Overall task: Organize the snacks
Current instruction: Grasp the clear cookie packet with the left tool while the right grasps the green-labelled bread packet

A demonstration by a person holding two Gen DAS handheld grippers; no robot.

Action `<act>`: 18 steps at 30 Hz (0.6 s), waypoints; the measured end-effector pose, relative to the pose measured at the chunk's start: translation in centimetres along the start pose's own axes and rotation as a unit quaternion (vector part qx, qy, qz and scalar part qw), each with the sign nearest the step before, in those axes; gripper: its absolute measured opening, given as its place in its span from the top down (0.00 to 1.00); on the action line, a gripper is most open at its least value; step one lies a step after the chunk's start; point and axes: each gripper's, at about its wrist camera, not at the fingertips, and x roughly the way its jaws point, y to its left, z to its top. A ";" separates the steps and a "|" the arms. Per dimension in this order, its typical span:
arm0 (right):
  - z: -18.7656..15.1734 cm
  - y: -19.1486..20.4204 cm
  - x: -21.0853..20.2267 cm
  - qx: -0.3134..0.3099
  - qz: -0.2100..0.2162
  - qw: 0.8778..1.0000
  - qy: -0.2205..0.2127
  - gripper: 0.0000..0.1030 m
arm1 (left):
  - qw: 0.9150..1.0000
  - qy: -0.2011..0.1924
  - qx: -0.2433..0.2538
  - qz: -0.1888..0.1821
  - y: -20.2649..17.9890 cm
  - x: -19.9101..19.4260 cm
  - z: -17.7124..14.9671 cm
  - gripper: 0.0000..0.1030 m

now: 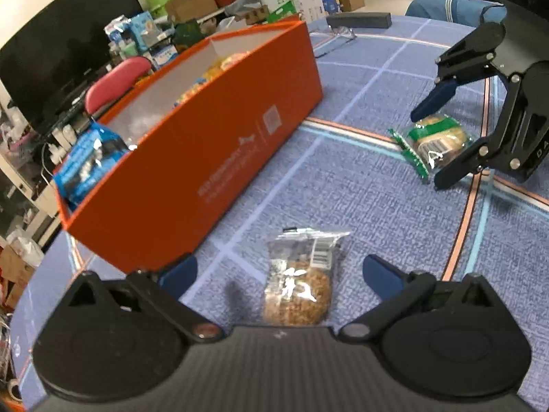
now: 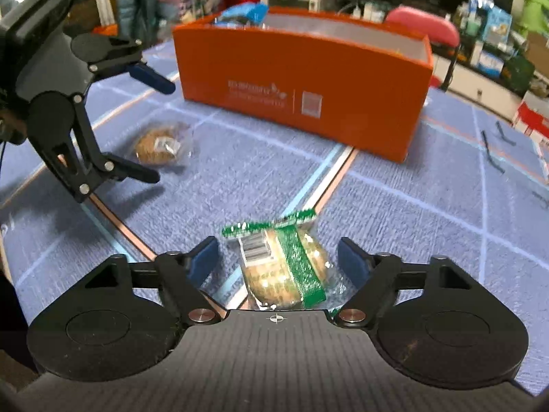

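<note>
We count 2 loose snacks on the blue cloth (image 1: 343, 185). Nearest our left gripper (image 1: 279, 274), spread wide, lies 1 clear-wrapped brown snack (image 1: 296, 295) between its fingers, untouched. Our right gripper (image 2: 278, 261), partly open, straddles 1 green-banded snack (image 2: 284, 271); its pads do not press it. Farther off stands 1 orange box (image 1: 206, 151) already holding several snacks, including a blue packet (image 1: 85, 164).

Left claw (image 1: 279, 274) gapes around the brown snack packet (image 1: 298, 292) — orange box (image 1: 206, 158) beside.
</note>
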 end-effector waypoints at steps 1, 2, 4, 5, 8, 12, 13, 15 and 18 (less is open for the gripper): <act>-0.1 0.0 0.1 -0.002 0.001 1.000 0.002 0.39 | 1.000 0.001 -0.005 -0.008 0.0 0.3 0.0 0.01; -0.1 0.0 0.1 0.000 0.004 1.000 0.002 0.39 | 1.000 0.000 -0.011 -0.014 0.1 0.5 -0.1 0.01; 0.0 -0.1 0.1 -0.001 0.005 1.000 0.004 0.41 | 1.000 -0.004 -0.021 -0.023 0.4 0.7 -0.2 0.01; 0.0 0.0 0.1 -0.005 0.004 1.000 0.004 0.43 | 0.999 -0.006 -0.025 -0.024 0.5 0.7 -0.2 0.01; 0.1 -0.1 -0.2 -0.004 0.004 1.000 0.004 0.54 | 0.999 -0.015 -0.035 -0.034 0.7 0.7 -0.4 0.10; 0.1 -0.1 -0.5 -0.003 0.005 1.000 0.007 0.63 | 0.997 -0.013 -0.064 -0.053 1.3 0.6 -0.3 0.38; 0.1 -0.2 -0.5 -0.002 0.005 1.000 0.008 0.63 | 0.996 -0.009 -0.070 -0.058 1.5 0.6 -0.2 0.38; 0.2 -0.1 -0.5 -0.001 0.003 1.000 0.010 0.63 | 0.995 -0.003 -0.081 -0.062 1.7 0.8 -0.1 0.38; 0.2 -0.1 -0.5 0.002 0.002 1.000 0.009 0.63 | 0.993 0.007 -0.096 -0.071 2.1 0.9 -0.2 0.38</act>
